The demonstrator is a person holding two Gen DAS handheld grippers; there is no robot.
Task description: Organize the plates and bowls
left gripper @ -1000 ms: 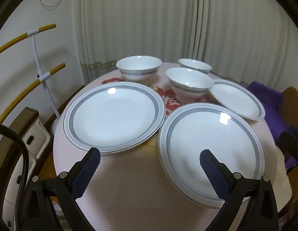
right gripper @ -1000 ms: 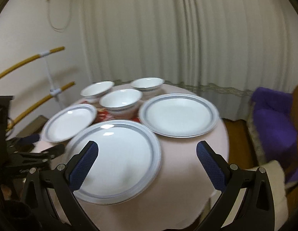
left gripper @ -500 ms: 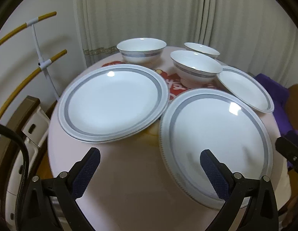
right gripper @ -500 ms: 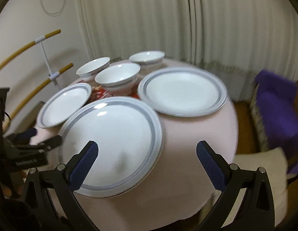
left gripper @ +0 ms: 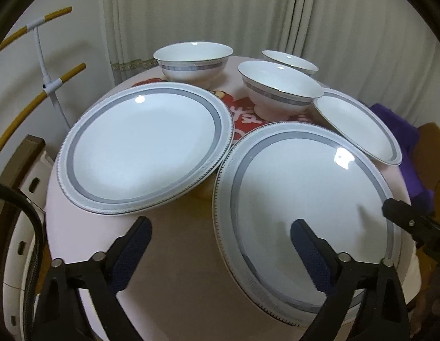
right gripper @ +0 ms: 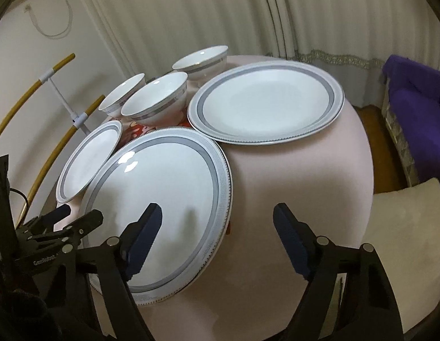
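Observation:
On a small round pink table [left gripper: 174, 255] lie two large grey-rimmed plates, one to the left [left gripper: 146, 147] and one near my left gripper's right finger [left gripper: 302, 199]. A smaller plate [left gripper: 359, 125] lies at the right. Three bowls stand behind: [left gripper: 194, 59], [left gripper: 279, 88], [left gripper: 289, 61]. My left gripper [left gripper: 220, 244] is open and empty over the table's near edge. My right gripper [right gripper: 217, 227] is open and empty, straddling the rim of the near large plate [right gripper: 160, 199]. The other large plate [right gripper: 265, 102] lies beyond it.
A yellow-and-white rack [left gripper: 46, 82] stands left of the table. Curtains [left gripper: 220, 8] hang behind. A purple cloth [right gripper: 416, 108] and a cream cushion [right gripper: 404, 250] lie beside the table. The other gripper shows at the edge of each view [right gripper: 58, 227].
Both grippers have moved closer to the table and lower over the plates. Both stay open and empty. The plates and bowls have not moved.

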